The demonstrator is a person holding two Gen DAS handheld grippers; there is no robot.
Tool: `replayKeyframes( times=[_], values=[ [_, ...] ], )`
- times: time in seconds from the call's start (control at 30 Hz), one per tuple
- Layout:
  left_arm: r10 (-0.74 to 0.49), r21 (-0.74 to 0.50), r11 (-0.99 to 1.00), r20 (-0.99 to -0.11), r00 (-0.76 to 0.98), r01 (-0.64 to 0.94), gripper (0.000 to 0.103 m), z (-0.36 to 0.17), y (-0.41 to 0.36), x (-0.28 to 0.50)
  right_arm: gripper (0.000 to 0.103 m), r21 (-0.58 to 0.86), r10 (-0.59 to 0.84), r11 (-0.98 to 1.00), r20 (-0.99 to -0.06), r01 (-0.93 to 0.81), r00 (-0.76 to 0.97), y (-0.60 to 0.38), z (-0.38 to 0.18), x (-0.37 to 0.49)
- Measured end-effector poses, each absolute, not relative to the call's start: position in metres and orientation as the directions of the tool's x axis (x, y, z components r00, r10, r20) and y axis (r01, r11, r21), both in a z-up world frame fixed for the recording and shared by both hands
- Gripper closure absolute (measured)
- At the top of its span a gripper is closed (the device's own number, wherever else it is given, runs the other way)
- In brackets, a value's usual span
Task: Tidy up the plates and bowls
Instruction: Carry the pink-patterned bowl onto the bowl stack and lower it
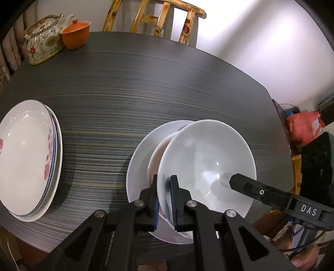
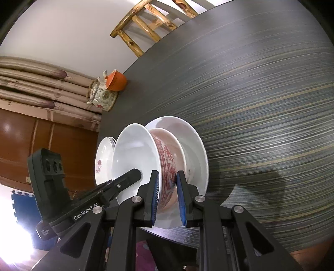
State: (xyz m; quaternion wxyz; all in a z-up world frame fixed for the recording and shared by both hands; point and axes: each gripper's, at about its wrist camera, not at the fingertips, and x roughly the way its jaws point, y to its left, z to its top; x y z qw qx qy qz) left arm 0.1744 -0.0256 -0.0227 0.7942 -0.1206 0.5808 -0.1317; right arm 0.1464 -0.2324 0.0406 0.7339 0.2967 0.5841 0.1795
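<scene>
Through my left wrist view, my left gripper [image 1: 165, 200] sits low in the centre of the frame, its fingers [image 1: 174, 200] clamped together on the near rim of a plain white bowl [image 1: 208, 162]; that bowl is tilted, leaning over a red-patterned bowl [image 1: 155, 154] of which only a pale sliver shows behind it; both lie over a wide white plate [image 1: 137, 158] resting on the dark striped table [image 1: 146, 83]; one finger of my right gripper [image 1: 246, 183] reaches in from the lower right, its tip inside the white bowl; at the left edge a stack of plates [image 1: 27, 158] with pink flowers stands on the table, well apart from the bowls; in the upper left a flowered teapot [image 1: 42, 41] stands just beside an orange lidded cup [image 1: 75, 34]; a wooden chair [image 1: 154, 16] stands behind the table's far edge.

Through my right wrist view, my right gripper [image 2: 168, 196] holds the lower centre, its fingers [image 2: 181, 198] closed on the wall of the red-patterned bowl [image 2: 167, 164], one pad outside and one inside; the white bowl [image 2: 131, 154] leans against it on the left, with my left gripper [image 2: 125, 181] on that bowl's rim; the wide white plate [image 2: 196, 141] lies under them, and the stack of plates [image 2: 102, 160] peeks out at the left behind the white bowl; the teapot [image 2: 103, 98] and orange lidded cup [image 2: 115, 80] sit at the table's [image 2: 261, 93] far edge.
</scene>
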Motion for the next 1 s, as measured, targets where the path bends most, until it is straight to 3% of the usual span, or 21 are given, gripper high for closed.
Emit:
replayKeyframes(
  times=[0.37, 0.73, 0.9, 1.0],
  values=[
    [-0.302, -0.276, 0.953, -0.907, 0.295, 0.127, 0.081, -0.017, -0.044, 0.176, 0.087, 0.635, 0.598, 0.768, -0.758, 0.084, 0.262, -0.229, 0.040, 0.147],
    [-0.284, -0.251, 0.957, -0.914, 0.289, 0.146, 0.080, -0.012, -0.045, 0.181, 0.090, 0.620, 0.583, 0.781, -0.767, 0.074, 0.267, -0.229, 0.041, 0.147],
    [-0.402, -0.398, 0.915, -0.884, 0.238, 0.065, 0.071, -0.016, -0.029, 0.190, 0.092, 0.604, 0.567, 0.794, -0.777, 0.068, 0.272, -0.231, 0.043, 0.146],
    [-0.408, -0.404, 0.912, -0.882, 0.236, 0.066, 0.071, -0.015, -0.027, 0.193, 0.094, 0.594, 0.557, 0.801, -0.784, 0.072, 0.274, -0.233, 0.043, 0.147]
  ],
)
